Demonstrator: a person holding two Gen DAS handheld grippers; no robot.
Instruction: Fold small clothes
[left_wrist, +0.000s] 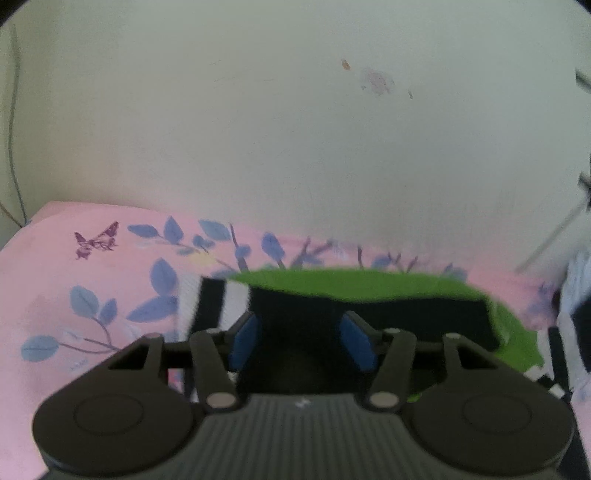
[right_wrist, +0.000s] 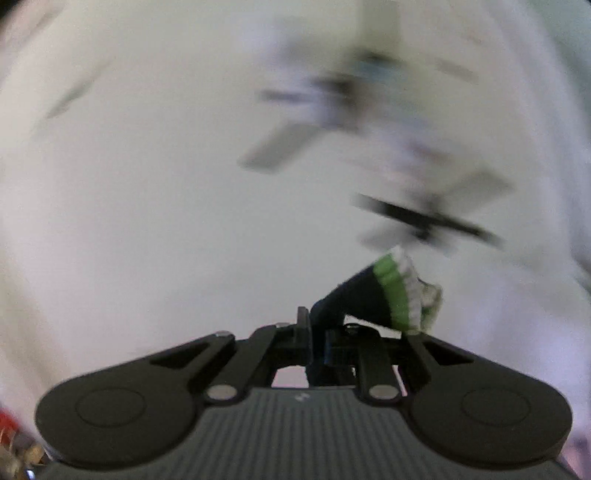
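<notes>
Nearest in the left wrist view, the left gripper (left_wrist: 301, 338) is hanging with its blue pads (left_wrist: 245, 341) spread wide apart, released and gripping nothing. It is probably waiting low over the cloth to pin or take an edge for the fold. Directly past its fingers, the small garment (left_wrist: 369, 314), black with a bright green band and black-and-white stripes at its left end, is lying on the pink floral bedsheet (left_wrist: 92, 295), close to the sheet's far edge where it meets the pale wall (left_wrist: 258, 129).

In the right wrist view, the right gripper (right_wrist: 317, 328) is clenched on a bunched piece of black fabric (right_wrist: 373, 295) with green and white trim, holding it up clear of the bed. Whether this is a corner of the same garment cannot be told. Beyond it, everything is smeared by motion blur, suggesting the hand is swinging the cloth across.
</notes>
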